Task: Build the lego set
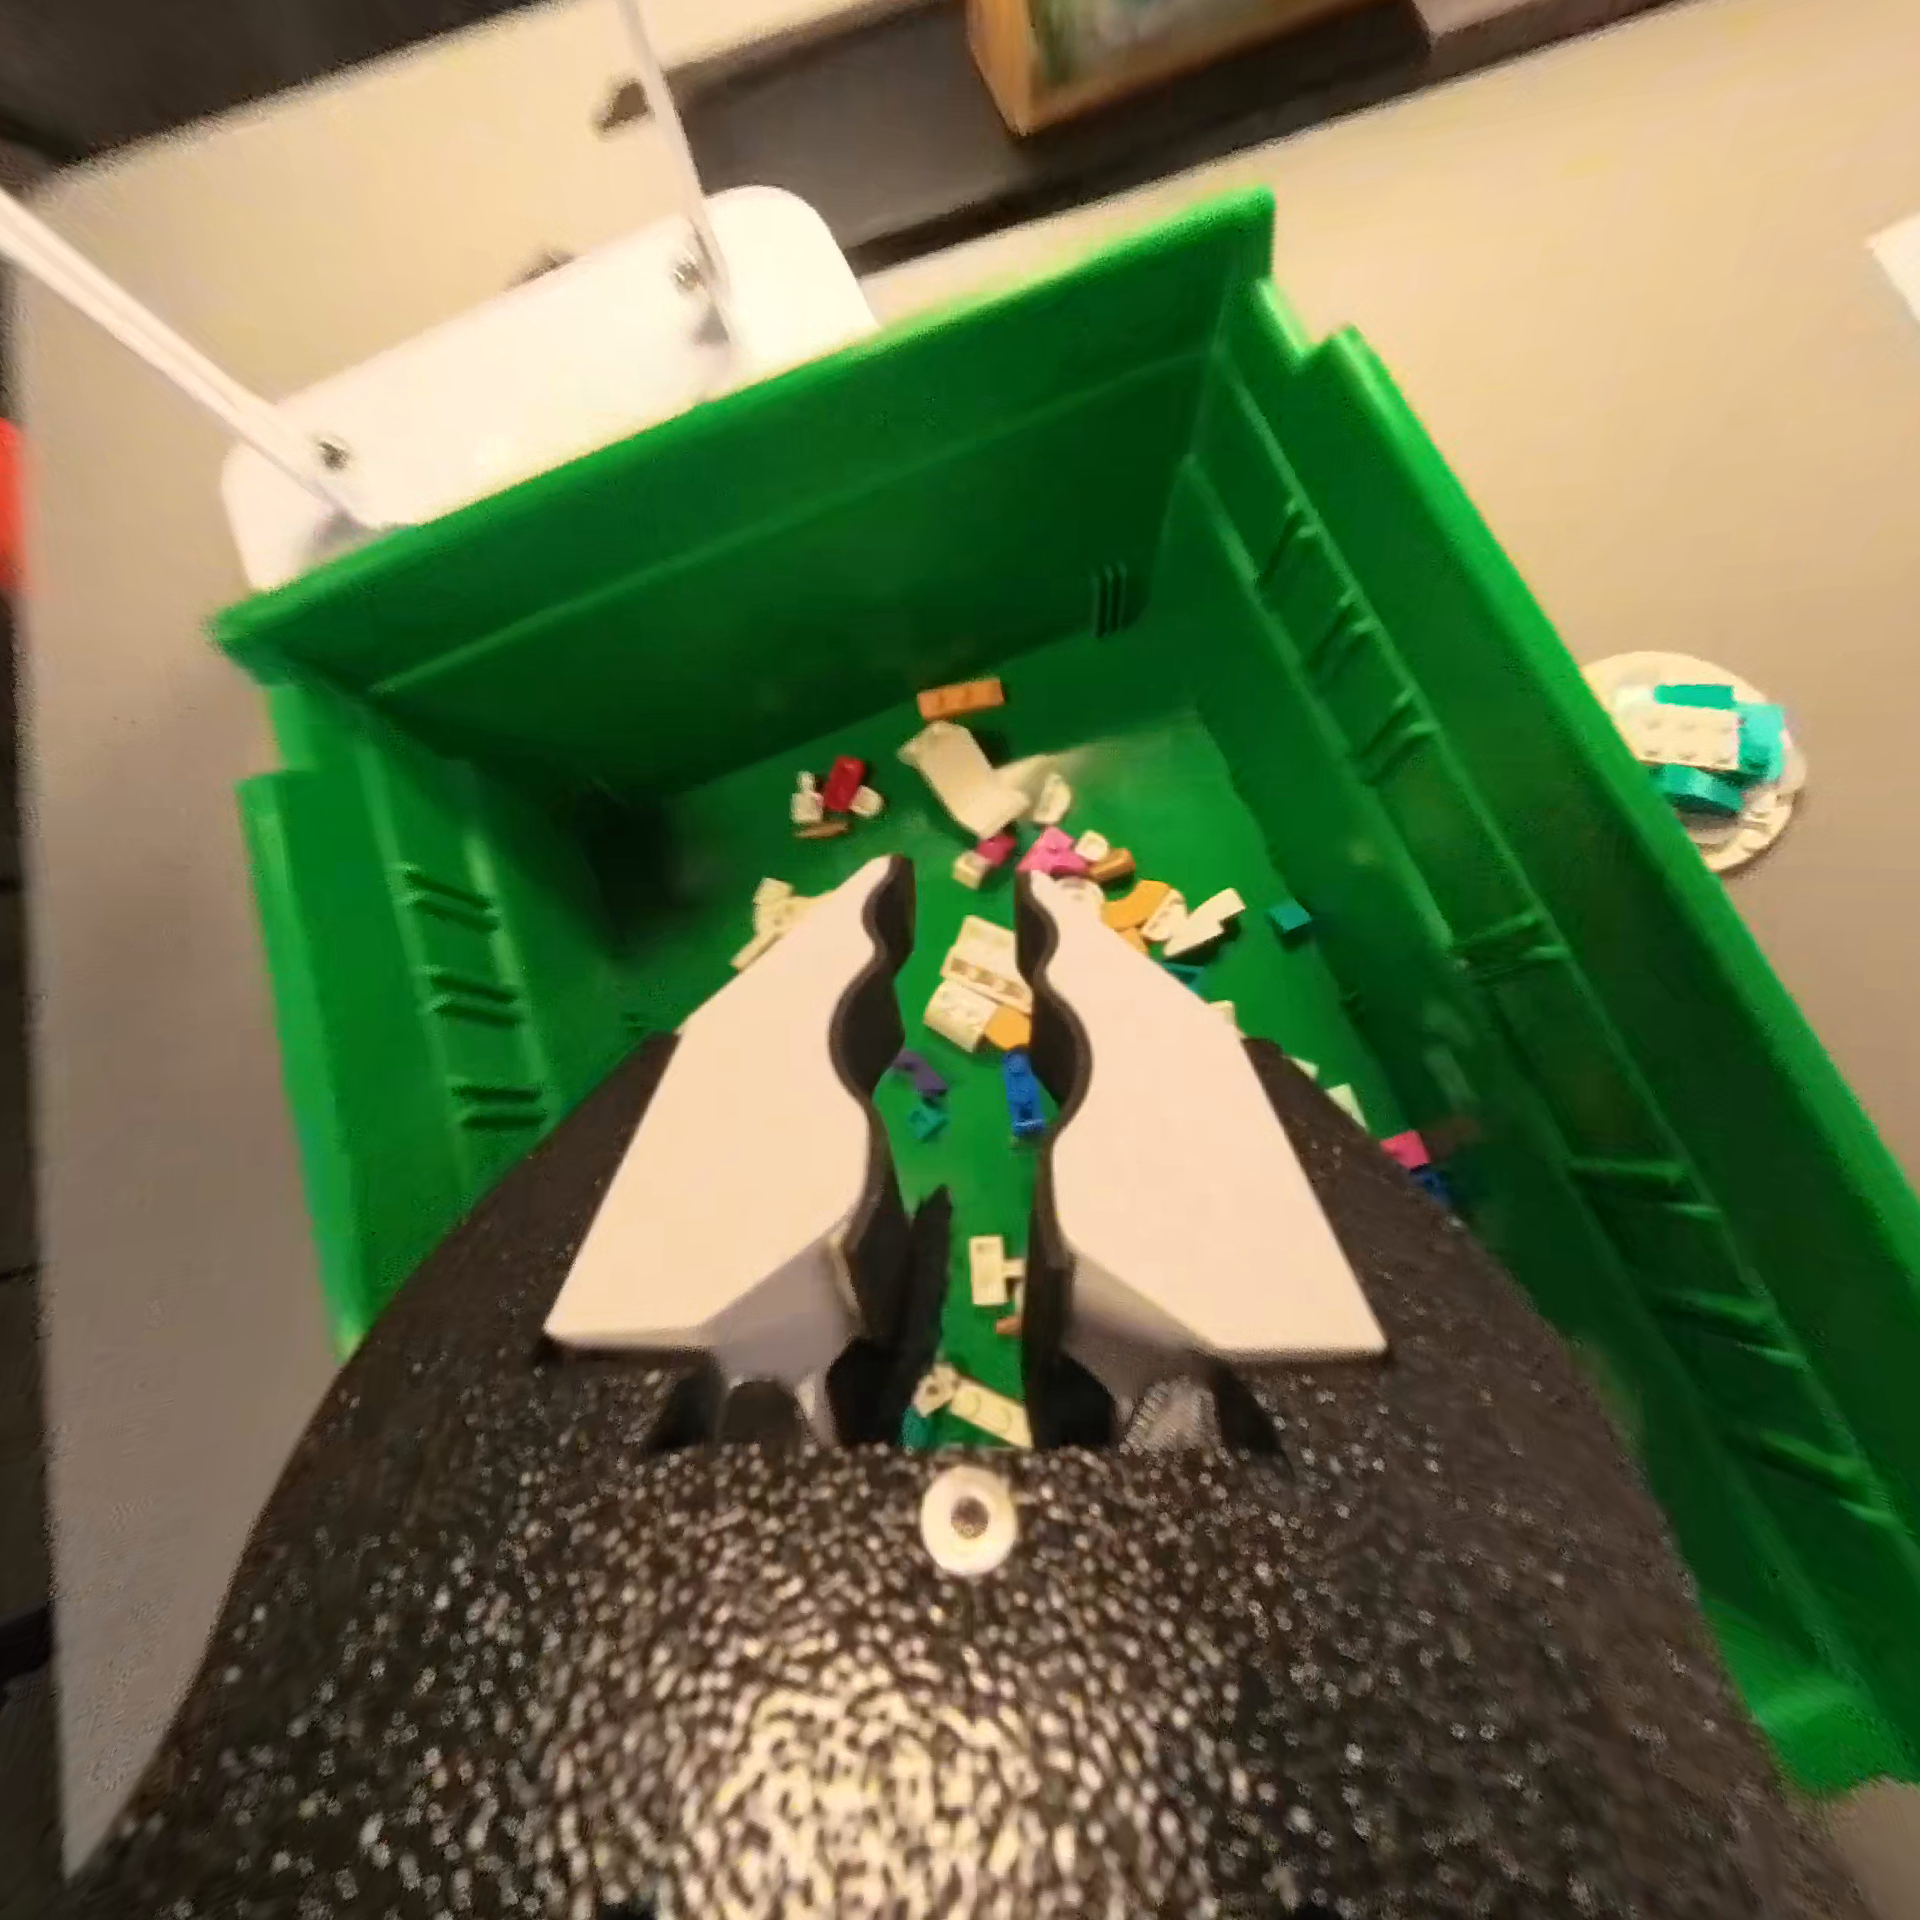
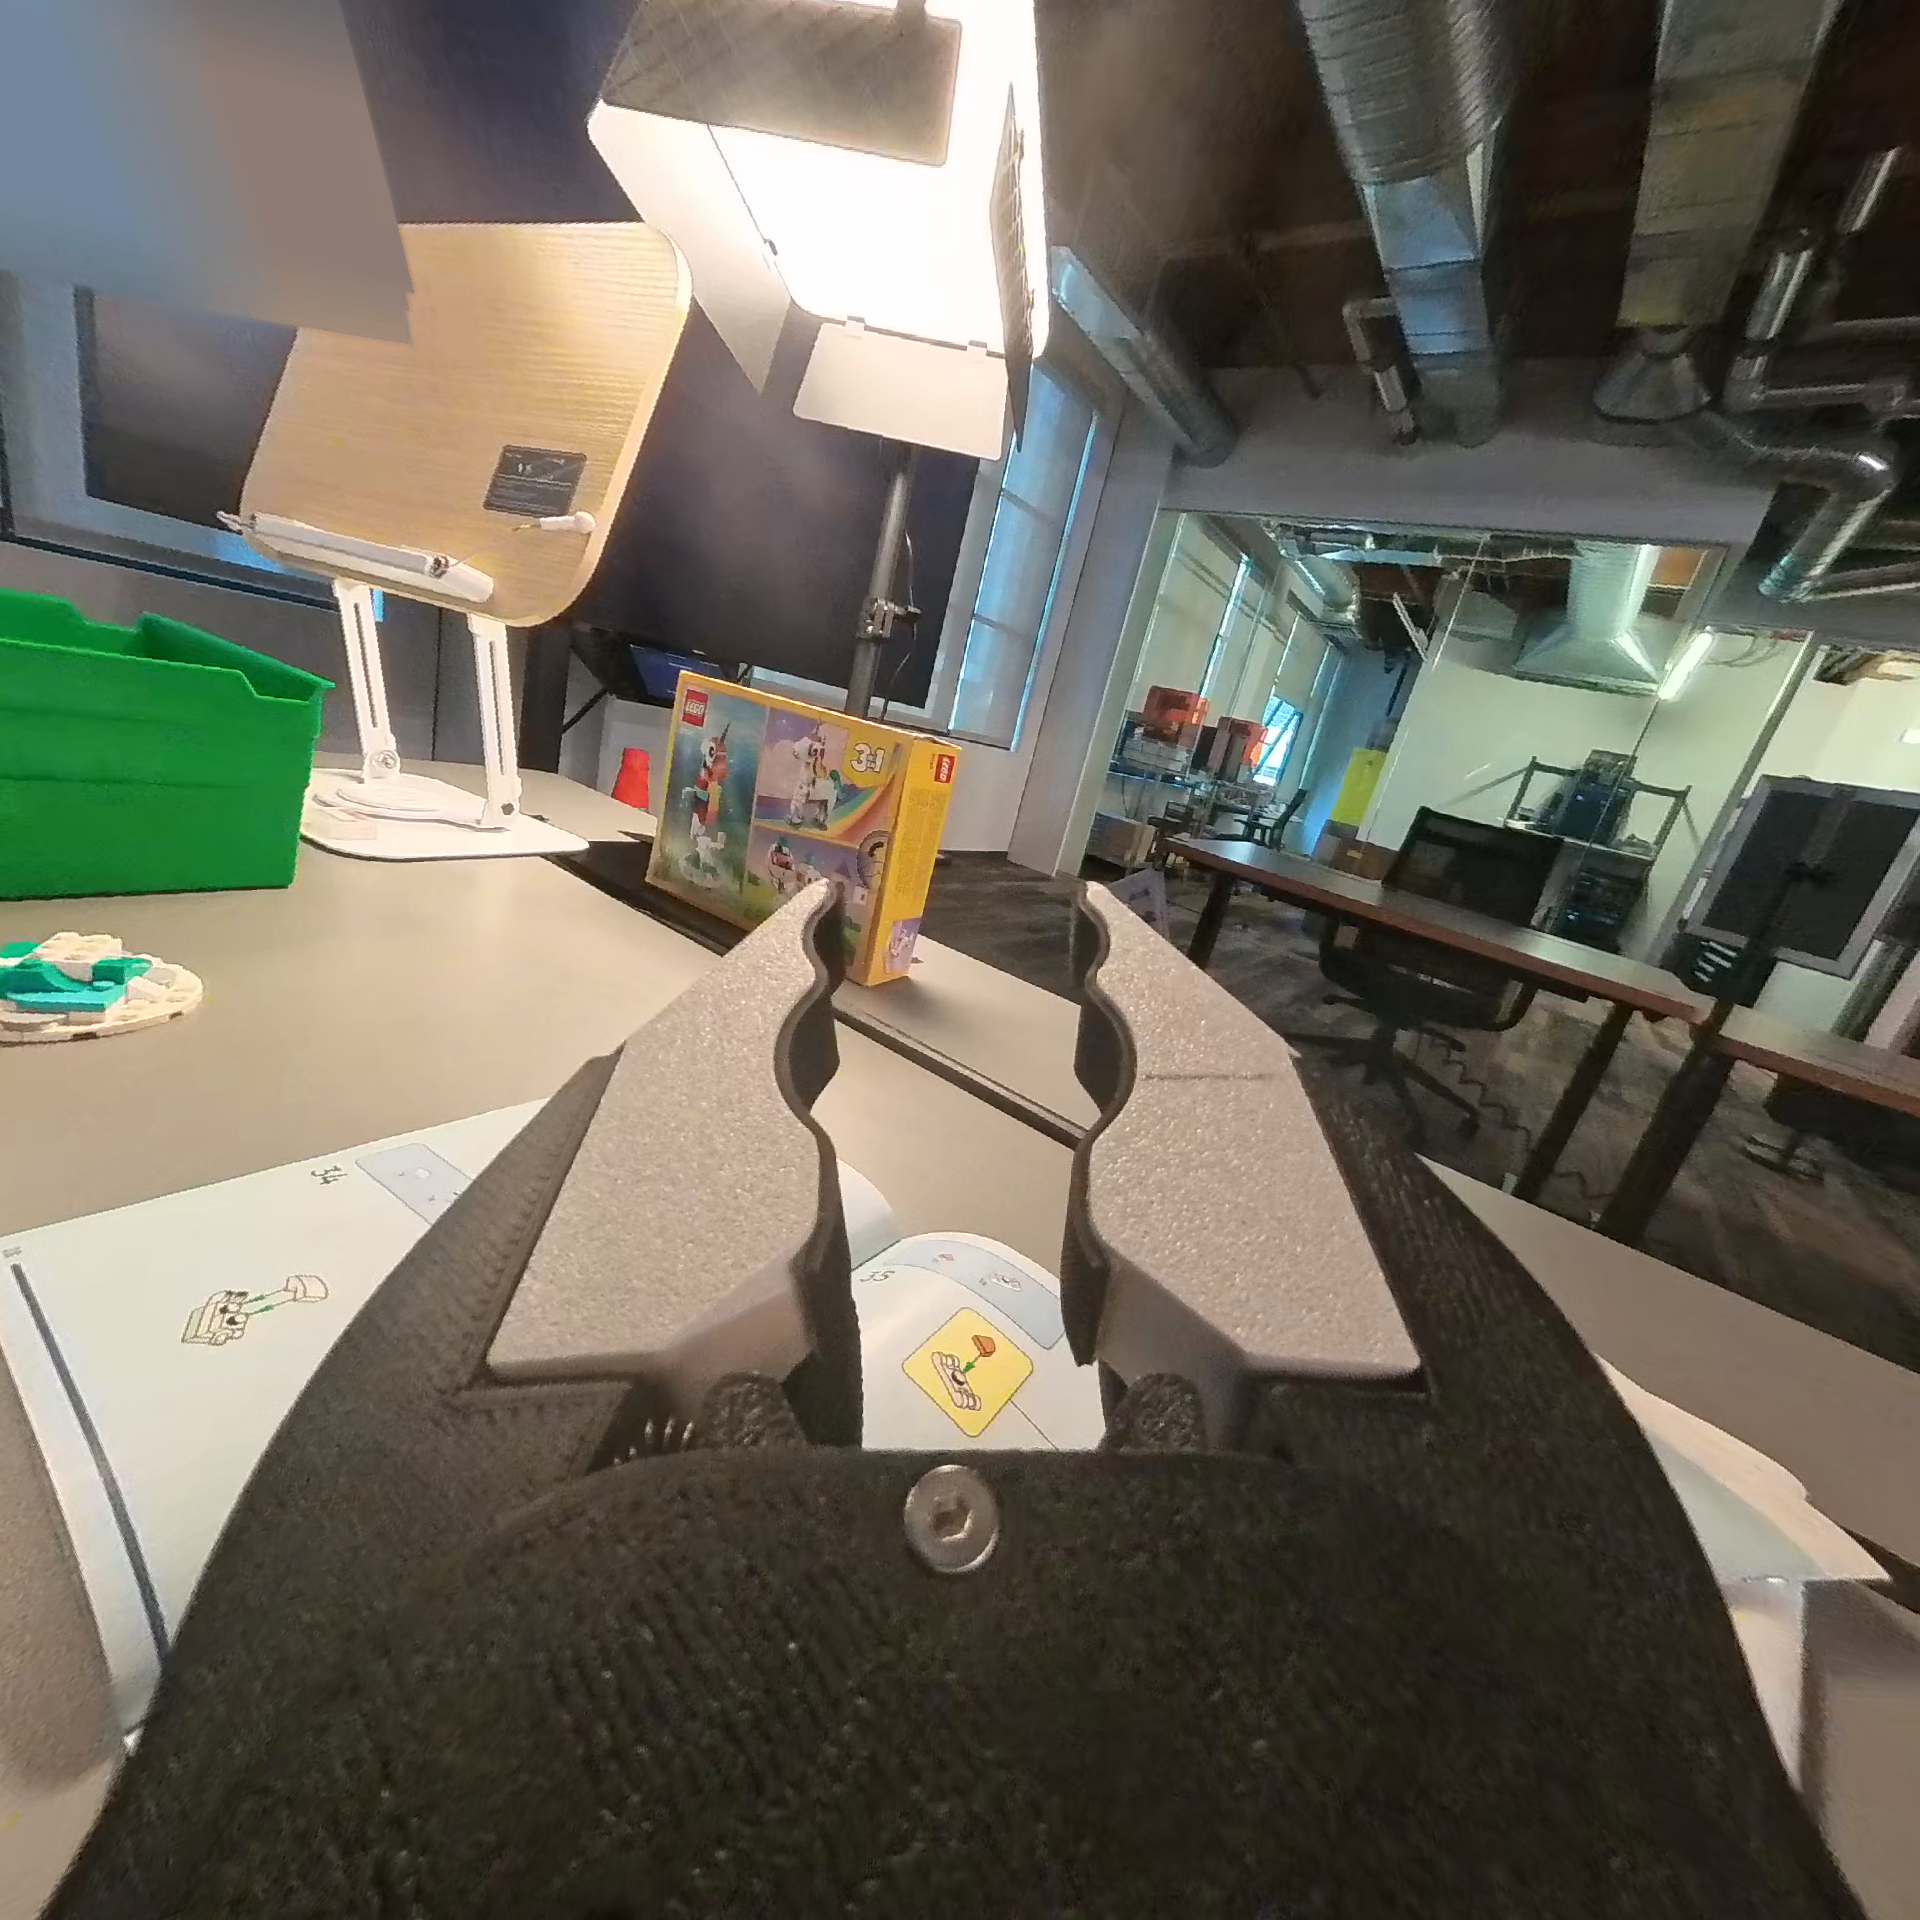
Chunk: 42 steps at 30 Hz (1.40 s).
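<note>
Loose bricks [image 1: 987, 977]: lying scattered on the floor of the green bin [image 1: 727, 582], filling the centre of the left wrist frame; mostly small cream, orange, pink and blue pieces, some touching.
Left gripper [image 1: 964, 883]: hanging over the bricks, tips narrowly parted and holding nothing.
Step in hand: picking a piece, judging by this pose; going for one lying apart from its neighbours and closing across its short sides should be keeping it square.
Partial build [image 2: 78, 982]: sitting on a round pale plate at the left edge of the right wrist frame, just beside the bin.
Right gripper [image 2: 956, 914]: waiting wide open and empty above the instruction booklet [image 2: 249, 1309].
Edges: bin walls are standing tall around the bricks, so lifting straight up looks safest.
Open room: bare table [image 2: 436, 997] is lying between booklet, build and set box [image 2: 800, 821].
</note>
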Each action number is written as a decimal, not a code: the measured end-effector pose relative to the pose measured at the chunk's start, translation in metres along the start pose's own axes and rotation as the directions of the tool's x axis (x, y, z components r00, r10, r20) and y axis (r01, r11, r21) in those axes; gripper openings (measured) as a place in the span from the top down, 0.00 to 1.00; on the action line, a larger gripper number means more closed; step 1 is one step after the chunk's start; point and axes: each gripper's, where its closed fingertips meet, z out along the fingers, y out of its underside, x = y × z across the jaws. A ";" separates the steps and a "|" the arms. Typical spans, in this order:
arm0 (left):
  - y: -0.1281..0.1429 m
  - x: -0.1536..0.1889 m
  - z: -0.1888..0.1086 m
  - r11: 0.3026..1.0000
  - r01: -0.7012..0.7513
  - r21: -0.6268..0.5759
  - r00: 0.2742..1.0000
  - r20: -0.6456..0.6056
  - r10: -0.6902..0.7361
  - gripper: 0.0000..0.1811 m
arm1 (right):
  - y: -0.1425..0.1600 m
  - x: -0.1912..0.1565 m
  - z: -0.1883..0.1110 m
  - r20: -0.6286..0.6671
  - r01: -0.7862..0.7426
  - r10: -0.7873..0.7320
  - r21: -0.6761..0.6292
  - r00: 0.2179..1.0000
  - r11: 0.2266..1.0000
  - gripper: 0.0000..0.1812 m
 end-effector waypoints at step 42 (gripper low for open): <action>0.144 0.009 -0.062 0.686 -0.204 -0.698 0.976 -0.198 0.089 0.99 | 0.001 -0.006 0.001 0.022 0.035 -0.035 -0.007 0.999 0.999 0.77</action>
